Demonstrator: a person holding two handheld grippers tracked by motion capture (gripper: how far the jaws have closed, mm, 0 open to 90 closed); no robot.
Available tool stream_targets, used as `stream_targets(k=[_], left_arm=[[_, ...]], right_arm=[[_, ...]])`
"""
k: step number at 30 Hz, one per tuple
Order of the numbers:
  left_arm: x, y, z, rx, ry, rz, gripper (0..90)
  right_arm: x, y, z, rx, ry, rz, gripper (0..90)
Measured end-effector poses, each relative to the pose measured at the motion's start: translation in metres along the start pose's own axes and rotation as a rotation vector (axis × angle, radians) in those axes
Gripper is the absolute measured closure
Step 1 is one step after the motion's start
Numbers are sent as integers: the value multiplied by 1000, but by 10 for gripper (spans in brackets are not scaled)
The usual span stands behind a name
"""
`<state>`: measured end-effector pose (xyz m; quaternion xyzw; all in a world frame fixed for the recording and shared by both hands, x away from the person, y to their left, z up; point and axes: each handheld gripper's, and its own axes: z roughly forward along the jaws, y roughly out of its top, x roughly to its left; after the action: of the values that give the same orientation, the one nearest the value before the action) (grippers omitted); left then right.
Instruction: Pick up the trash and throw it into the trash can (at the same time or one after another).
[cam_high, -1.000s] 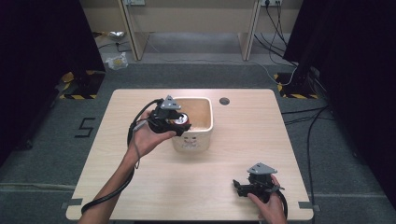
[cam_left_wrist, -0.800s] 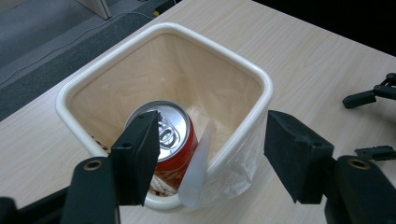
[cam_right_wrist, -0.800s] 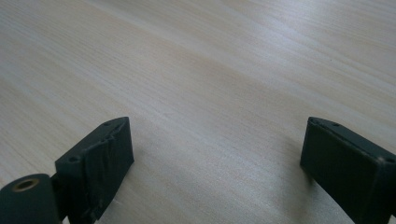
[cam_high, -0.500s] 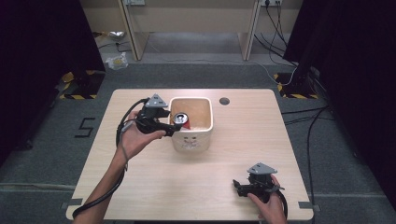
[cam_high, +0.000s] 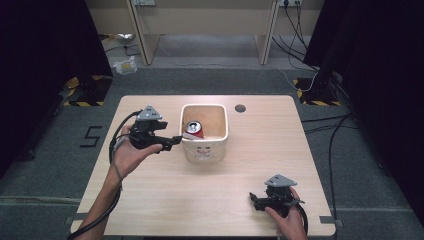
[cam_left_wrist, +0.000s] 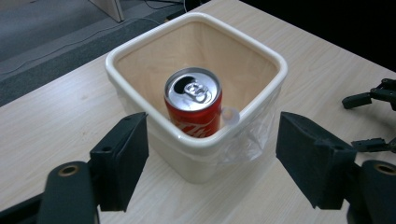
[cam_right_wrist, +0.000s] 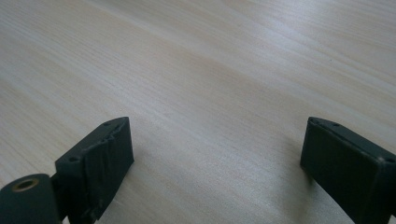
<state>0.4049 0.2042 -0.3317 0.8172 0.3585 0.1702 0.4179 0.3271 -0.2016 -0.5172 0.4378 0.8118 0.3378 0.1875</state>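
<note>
The left hand-held gripper has been drawn back to the left of the white bin; its jaws have just been opening and now stand wide with nothing between them. The red can stands upright inside the bin, so the placing seems done. At the right, the right hand-held gripper rests wide and unloaded on the surface.
</note>
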Motion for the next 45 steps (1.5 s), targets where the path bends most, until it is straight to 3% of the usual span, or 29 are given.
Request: stream_targets(k=[17, 32, 45], left_arm=[[14, -34, -8, -26, 19, -47, 178], [23, -66, 2, -33, 18, -94, 178], [21, -92, 8, -55, 0, -109, 174]], right_arm=[[0, 0, 0, 0, 0, 1, 95], [0, 0, 0, 0, 0, 0, 94], [0, 0, 0, 0, 0, -1, 94]])
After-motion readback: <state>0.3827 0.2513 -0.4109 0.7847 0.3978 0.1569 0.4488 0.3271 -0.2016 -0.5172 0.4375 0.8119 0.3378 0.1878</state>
